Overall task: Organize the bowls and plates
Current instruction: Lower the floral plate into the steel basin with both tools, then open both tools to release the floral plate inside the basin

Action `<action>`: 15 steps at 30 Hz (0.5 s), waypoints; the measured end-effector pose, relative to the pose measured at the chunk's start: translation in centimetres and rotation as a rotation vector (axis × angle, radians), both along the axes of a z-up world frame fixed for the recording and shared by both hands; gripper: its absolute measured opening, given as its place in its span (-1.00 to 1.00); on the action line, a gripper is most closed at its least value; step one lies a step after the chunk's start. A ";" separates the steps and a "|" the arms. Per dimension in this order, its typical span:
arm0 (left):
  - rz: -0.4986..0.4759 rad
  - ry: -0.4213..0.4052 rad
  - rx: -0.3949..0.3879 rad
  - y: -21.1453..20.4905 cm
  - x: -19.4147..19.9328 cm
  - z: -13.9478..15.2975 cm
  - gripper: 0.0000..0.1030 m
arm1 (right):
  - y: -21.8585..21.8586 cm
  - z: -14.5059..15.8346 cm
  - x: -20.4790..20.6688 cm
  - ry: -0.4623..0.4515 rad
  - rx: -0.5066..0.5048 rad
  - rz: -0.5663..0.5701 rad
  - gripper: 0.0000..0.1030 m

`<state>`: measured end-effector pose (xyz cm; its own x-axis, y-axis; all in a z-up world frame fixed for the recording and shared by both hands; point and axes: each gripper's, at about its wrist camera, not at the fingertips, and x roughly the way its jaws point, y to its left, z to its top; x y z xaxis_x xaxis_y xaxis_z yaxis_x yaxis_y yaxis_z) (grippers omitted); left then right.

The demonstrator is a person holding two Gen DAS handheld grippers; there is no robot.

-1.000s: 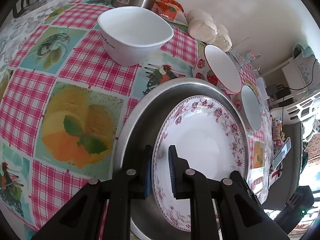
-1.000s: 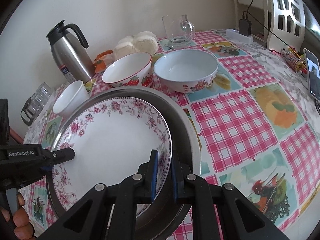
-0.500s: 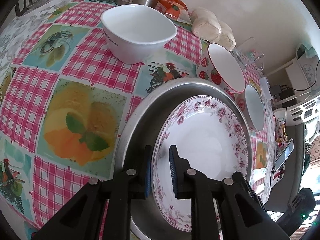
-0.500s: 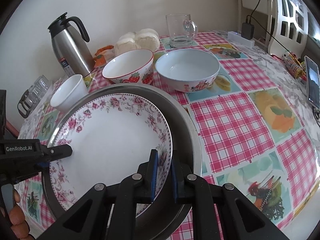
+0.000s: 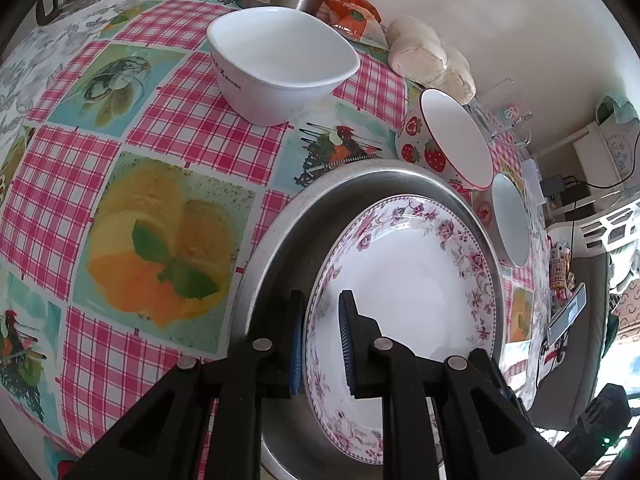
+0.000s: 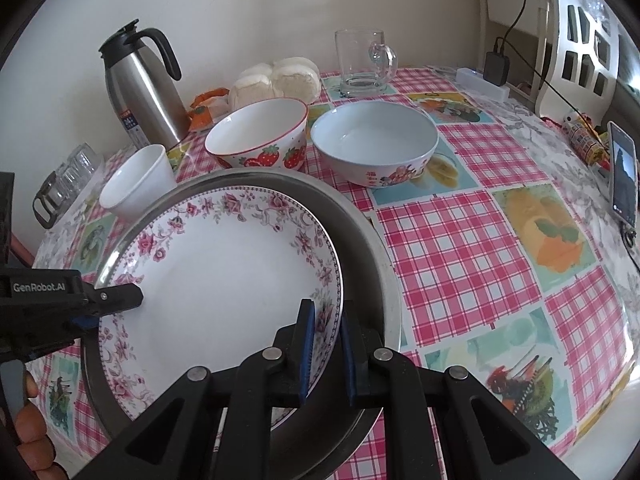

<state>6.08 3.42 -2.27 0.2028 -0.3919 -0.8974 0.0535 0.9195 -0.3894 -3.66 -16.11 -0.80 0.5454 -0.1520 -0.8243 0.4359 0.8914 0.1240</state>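
Landmark: steel tray, round, on the pink checked tablecloth.

1. Floral plate, white with a pink rose border. It sits inside the steel tray, nearer the tray's left side in the right wrist view, with bare steel showing along the tray's right side.

2. My left gripper. Its blue pads are clamped on the floral plate's rim, one pad outside the rim over the tray floor, the other on the plate's white well. In the right wrist view it comes in over the tray's left edge, a fingertip lying on the plate.

3. My right gripper. It is clamped on the plate's rim at the near right, one pad on the white inside, the other on the tray side.

4. Small white bowl, plain, on the cloth just beyond the tray's far left edge.

5. Strawberry bowl, red-rimmed, just behind the tray's far edge.

6. Pale bowl with a printed figure band, behind the tray, right of the strawberry bowl and almost touching it.

7. Steel jug with black handle, well behind the tray near the wall.

8. Glass mug, behind the pale bowl, well apart from the tray.

9. Wrapped white buns, between jug and mug.

10. Phone, well right of the tray at the table edge.
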 end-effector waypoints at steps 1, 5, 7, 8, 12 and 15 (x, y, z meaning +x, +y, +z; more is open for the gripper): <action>0.000 0.002 0.003 0.0 0.0 0.0 -0.67 | -0.1 0.3 -0.1 -0.011 -0.007 -0.008 -0.70; 0.009 -0.012 0.010 0.1 -0.1 0.5 -0.51 | -0.4 0.9 -0.5 -0.047 -0.002 -0.016 -0.70; 0.013 -0.029 0.011 0.2 -0.2 0.9 -0.46 | -0.3 1.1 -0.5 -0.056 -0.007 -0.014 -0.70; 0.013 -0.037 0.012 0.2 -0.2 1.2 -0.46 | -0.2 1.2 -0.5 -0.063 -0.010 -0.011 -0.70; 0.015 -0.084 0.031 0.2 -0.4 2.3 -0.39 | -0.1 1.5 -0.5 -0.082 -0.025 -0.003 -0.66; 0.017 -0.101 0.040 0.0 -0.6 2.7 -0.06 | 0.0 1.7 -0.5 -0.089 -0.040 -0.002 -0.12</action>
<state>5.48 3.45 0.48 0.2993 -0.3522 -0.8868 0.0753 0.9352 -0.3460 -4.20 -16.13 0.88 0.6158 -0.1849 -0.7659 0.4268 0.8954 0.1270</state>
